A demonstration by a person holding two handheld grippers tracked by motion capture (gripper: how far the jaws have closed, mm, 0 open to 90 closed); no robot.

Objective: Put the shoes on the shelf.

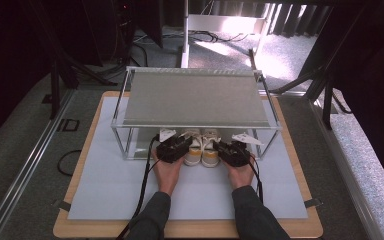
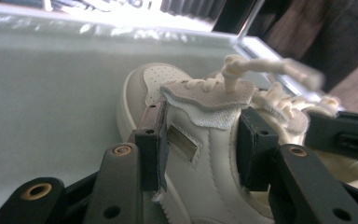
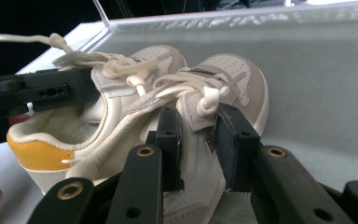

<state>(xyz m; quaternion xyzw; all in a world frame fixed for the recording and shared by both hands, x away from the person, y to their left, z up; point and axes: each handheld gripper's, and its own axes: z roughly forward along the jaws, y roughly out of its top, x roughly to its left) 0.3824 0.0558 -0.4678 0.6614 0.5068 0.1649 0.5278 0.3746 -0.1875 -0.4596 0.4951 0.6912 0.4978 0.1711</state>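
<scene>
Sneakers (image 1: 201,148): two, side by side; grippers: two, one clamping each.

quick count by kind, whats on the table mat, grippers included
sneakers: 2, the left sneaker and the right sneaker, side by side under the rack's shelf
shelf rack: 1, the metal-framed rack
grippers: 2, the left gripper clamped on the left sneaker, the right gripper clamped on the right sneaker
total: 5

Looks like a lab or recording studio: dark curtains (image 1: 20,45), carpet floor (image 1: 15,150), floor cables (image 1: 130,50), metal stand (image 1: 185,30).
</scene>
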